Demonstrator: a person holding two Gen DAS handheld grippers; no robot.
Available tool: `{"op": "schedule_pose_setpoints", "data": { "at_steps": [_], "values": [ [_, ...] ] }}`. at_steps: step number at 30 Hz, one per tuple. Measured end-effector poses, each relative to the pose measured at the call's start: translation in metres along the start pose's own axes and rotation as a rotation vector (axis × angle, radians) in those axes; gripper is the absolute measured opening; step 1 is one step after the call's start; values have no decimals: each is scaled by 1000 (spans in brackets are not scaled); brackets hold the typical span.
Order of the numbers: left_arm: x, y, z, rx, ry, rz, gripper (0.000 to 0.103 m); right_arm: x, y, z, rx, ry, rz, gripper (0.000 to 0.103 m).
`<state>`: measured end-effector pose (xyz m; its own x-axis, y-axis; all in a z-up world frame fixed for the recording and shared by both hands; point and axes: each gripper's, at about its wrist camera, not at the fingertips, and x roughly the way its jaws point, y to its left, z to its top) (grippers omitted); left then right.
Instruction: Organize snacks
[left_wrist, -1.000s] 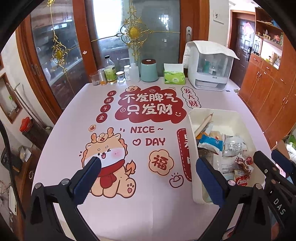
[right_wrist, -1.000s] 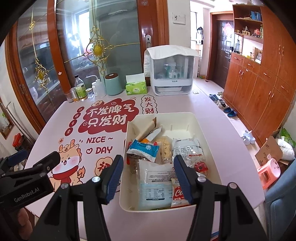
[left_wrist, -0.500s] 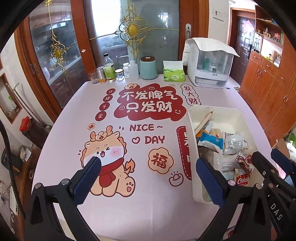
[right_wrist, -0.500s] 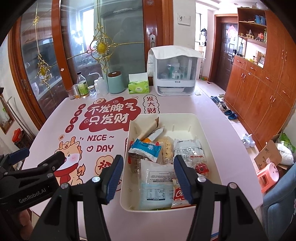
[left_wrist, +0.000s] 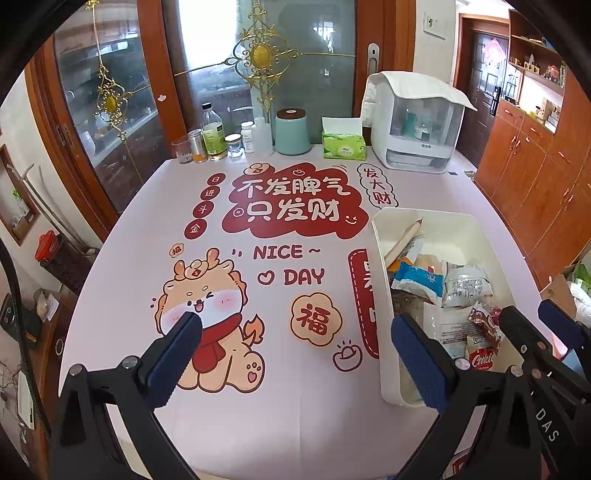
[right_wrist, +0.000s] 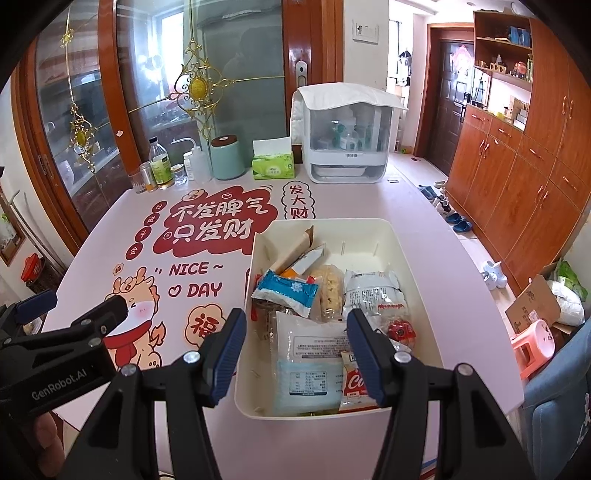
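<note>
**Both grippers empty over the snack bin**

I hold my left gripper (left_wrist: 293, 345) above the pink surface (left_wrist: 147, 229), its two blue-padded fingers (left_wrist: 173, 354) spread wide apart with nothing between them. Below it lies the printed cartoon dragon (left_wrist: 207, 306). My right gripper (right_wrist: 297, 352) hangs over the near end of the one cream bin (right_wrist: 406, 251), its fingers also apart and gripping nothing; the left one sits over the bin's left wall, the right one over the packets inside.

The snacks all lie inside that bin, which stands on the right side of the surface. I count about eight packets, though they overlap and some are partly hidden: one blue-and-white wrapper (right_wrist: 288, 293), one large pale pouch with printed text (right_wrist: 314, 341), one grey-white bag (right_wrist: 373, 291), one yellowish crumbly pack (right_wrist: 330, 286), one small red-wrapped piece (right_wrist: 400, 328), one red-and-white packet at the near edge (right_wrist: 354, 386), one tan wedge-shaped pack (right_wrist: 295, 245) leaning at the far left, and one slim white-and-orange stick (right_wrist: 308, 260) beside it. The far right part of the bin is bare.

Along the far edge of the surface stand one teal canister (right_wrist: 226, 157), one green tissue box (right_wrist: 273, 166), one white covered appliance (right_wrist: 347, 140), and a cluster of bottles and jars (right_wrist: 162, 170).
</note>
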<state>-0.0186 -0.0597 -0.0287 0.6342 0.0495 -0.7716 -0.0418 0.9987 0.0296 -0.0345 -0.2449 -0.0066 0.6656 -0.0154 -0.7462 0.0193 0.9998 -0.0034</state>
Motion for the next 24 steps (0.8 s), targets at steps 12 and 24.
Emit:
{"op": "schedule_pose_setpoints", "data": {
  "at_steps": [12,24],
  "values": [
    [5,-3,0,7,9,-14,102,4,-1,-1,7,16,-12,57],
    [5,-2,-4,5,14,-30,102,4,1,-5,1,28,-22,57]
  ]
}}
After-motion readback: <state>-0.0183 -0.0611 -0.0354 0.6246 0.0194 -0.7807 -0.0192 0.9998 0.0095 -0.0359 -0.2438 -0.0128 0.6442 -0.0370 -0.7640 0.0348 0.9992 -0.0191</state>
